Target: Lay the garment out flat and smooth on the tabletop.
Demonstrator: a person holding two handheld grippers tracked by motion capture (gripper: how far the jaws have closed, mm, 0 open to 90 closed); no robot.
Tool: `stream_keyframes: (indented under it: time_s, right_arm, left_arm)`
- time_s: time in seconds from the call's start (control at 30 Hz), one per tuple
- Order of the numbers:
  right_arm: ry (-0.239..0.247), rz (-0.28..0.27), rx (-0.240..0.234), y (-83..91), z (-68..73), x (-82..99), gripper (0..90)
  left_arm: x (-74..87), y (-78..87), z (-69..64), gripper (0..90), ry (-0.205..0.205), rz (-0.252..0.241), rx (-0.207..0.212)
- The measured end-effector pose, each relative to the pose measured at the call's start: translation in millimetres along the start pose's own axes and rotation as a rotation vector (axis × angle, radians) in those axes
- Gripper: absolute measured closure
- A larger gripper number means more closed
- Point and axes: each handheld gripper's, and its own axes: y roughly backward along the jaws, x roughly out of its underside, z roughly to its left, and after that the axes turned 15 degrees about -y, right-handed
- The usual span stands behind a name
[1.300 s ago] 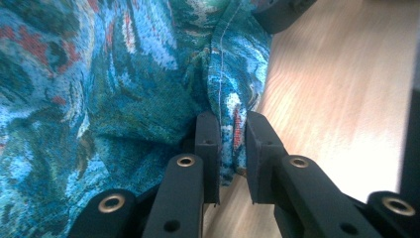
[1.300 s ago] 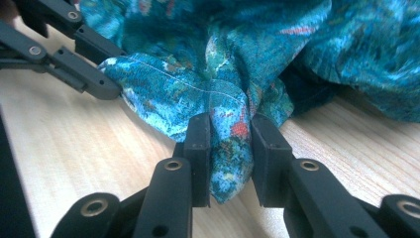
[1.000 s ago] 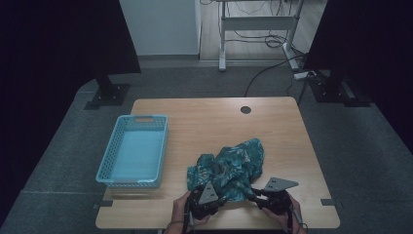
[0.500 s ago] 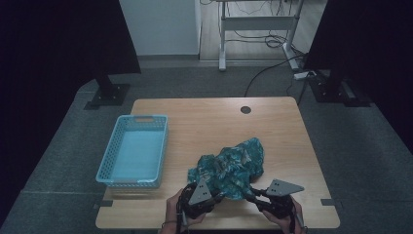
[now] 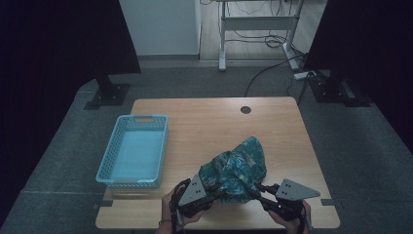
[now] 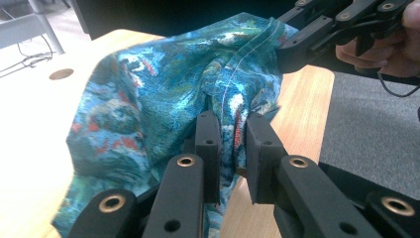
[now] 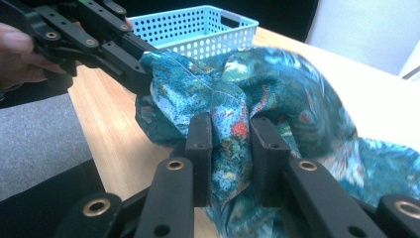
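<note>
I see both my grippers higher than a second ago; the left gripper [image 5: 210, 196] and the right gripper [image 5: 256, 191] carry the near edge of the patterned cloth [image 5: 237, 168] up off the desk [image 5: 204, 122]; the cloth now bunches taller and narrower, its flat spread gone.

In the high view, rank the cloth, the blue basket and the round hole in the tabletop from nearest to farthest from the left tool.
1. Patterned cloth: clamped in the left tool.
2. Blue basket: to its left.
3. Round hole: at the table's far edge.
</note>
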Motion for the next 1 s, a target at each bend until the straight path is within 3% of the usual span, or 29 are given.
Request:
stream_keyframes:
  time_s: [0.27,0.73,0.87,1.0]
  right_arm:
    - [0.046,-0.018,0.004,6.0,12.6,-23.5,73.5]
    - [0.176,-0.157,0.027,45.9,43.3,-101.3,74.0]
    - [0.187,-0.161,0.026,46.6,46.2,-103.8,74.0]
    - [0.161,-0.118,0.024,35.2,38.8,-86.6,74.0]
  left_arm:
    - [-23.9,16.9,9.7,78.1,-0.033,-0.034,-0.023]
    - [-95.4,59.0,27.1,78.3,-0.135,-0.136,-0.104]
    - [-91.2,59.0,26.2,78.3,-0.120,-0.135,-0.096]
    - [-70.0,47.4,23.3,78.3,-0.080,-0.100,-0.066]
